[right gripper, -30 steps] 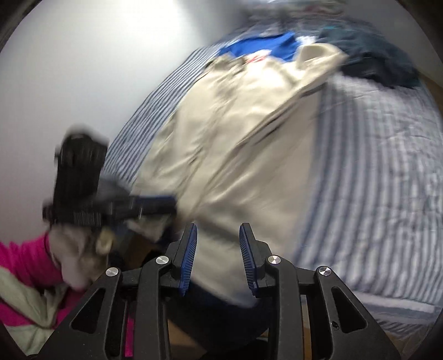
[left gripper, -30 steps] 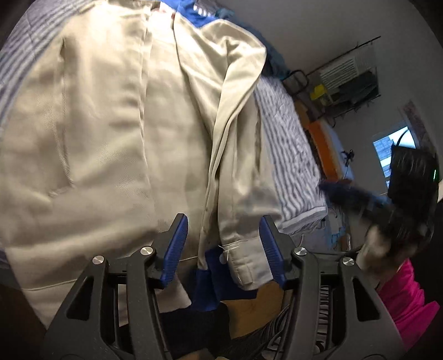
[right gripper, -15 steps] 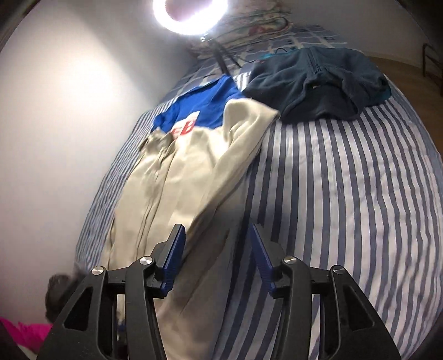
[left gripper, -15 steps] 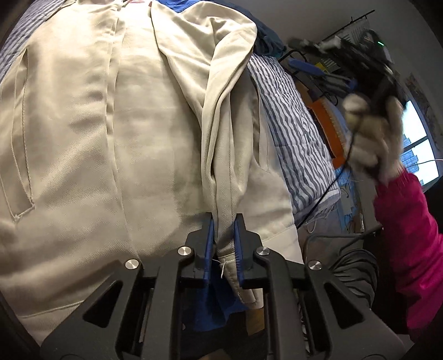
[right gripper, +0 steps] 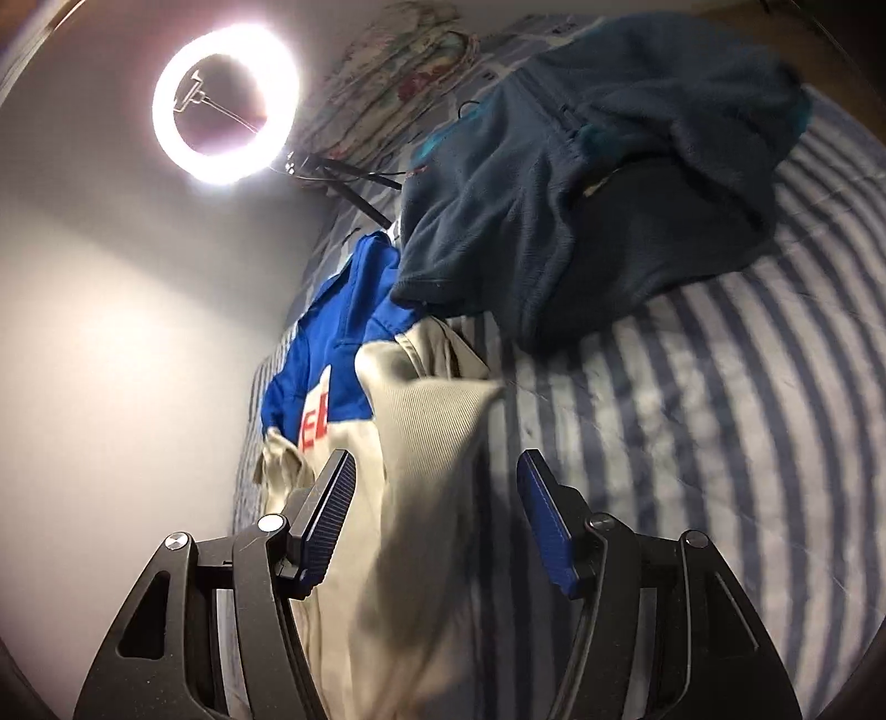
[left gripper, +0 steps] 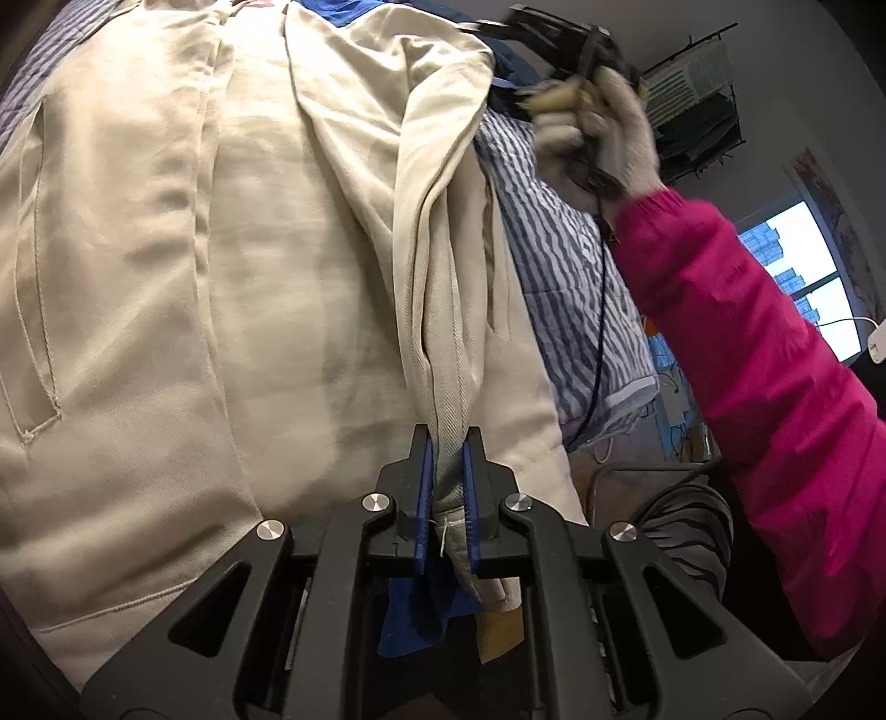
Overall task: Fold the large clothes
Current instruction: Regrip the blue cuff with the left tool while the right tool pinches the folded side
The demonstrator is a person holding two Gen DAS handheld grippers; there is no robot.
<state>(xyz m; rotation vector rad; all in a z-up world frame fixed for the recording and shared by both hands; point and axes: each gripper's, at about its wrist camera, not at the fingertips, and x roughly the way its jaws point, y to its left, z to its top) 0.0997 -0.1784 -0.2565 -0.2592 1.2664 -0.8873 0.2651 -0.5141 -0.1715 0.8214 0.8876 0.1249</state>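
A cream jacket [left gripper: 249,277] lies spread on the striped bed [left gripper: 554,266]. One sleeve [left gripper: 443,332] is folded in across its front. My left gripper [left gripper: 447,437] is still closing, and its blue pads press on that sleeve's cuff at the bed's near edge. In the right wrist view, my right gripper [right gripper: 436,462] hovers over the jacket's folded shoulder [right gripper: 426,421]. Its jaws are opening, with cloth below them but nothing pinched. The left wrist view shows the right gripper [left gripper: 554,39] near that shoulder, held by a gloved hand [left gripper: 598,127].
A blue garment with red letters [right gripper: 338,343] lies beyond the jacket's collar, and a dark teal fleece [right gripper: 581,183] is heaped further up the bed. A ring light [right gripper: 166,111] glows by the wall. A pink sleeve [left gripper: 775,387] reaches across on the right.
The left gripper closed on the sleeve cuff. The right gripper swept from the bed's near edge up to the jacket's shoulder, and its jaws widened.
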